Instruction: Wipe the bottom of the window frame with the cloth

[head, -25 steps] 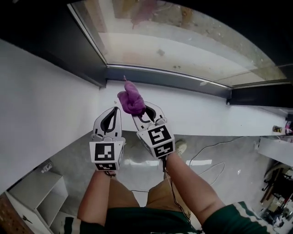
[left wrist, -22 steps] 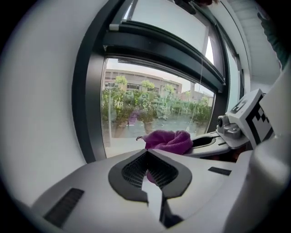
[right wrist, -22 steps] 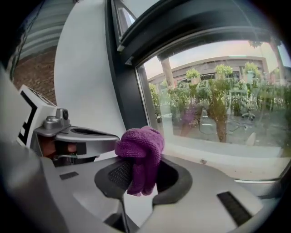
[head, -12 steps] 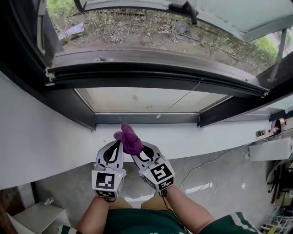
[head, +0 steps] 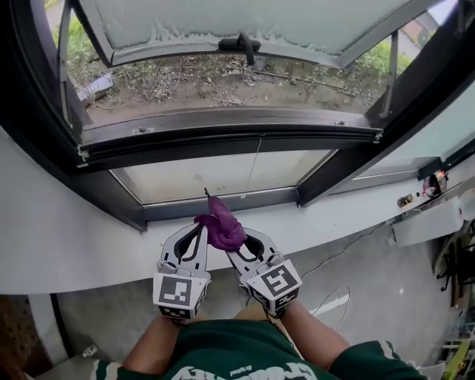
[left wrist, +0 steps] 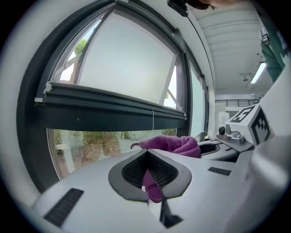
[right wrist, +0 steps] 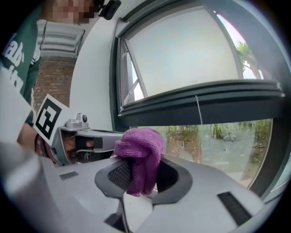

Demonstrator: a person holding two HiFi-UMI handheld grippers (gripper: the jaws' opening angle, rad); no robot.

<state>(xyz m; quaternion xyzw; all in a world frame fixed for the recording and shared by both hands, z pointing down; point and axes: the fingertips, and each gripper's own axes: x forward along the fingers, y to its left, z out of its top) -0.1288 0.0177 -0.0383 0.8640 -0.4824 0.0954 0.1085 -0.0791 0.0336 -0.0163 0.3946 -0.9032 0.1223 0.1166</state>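
cloth in both grippers, sill not yet reached

a person stands at an open window with a purple cloth (head: 221, 227) bunched between two tools held close together at waist height. the right hand-held gripper (right wrist: 142, 177) is clamped on the thick wad of the cloth, which bulges up out of its jaws. the left hand-held gripper (left wrist: 150, 181) has its jaws closed on a thin tail of the same cloth, which hangs down between its pads. in the head view the cloth hangs in front of the white wall (head: 74, 245) below the fixed lower pane (head: 223, 174), well apart from the dark bottom rail of the window frame (head: 223, 137) above that pane. the sash (head: 245, 22) is swung outward, leaving the rail open to reach from inside. nothing touches the frame, so the wiping itself looks not yet begun; the step in hand appears to be carrying the cloth up to the work. the next move likely calls for lifting the wad over the lower pane, pressing it flat onto the rail near one end and drawing it along the length. the left grip on the tail may need to let go, or travel in step with the right, so that the cloth is not pulled out of the wad.
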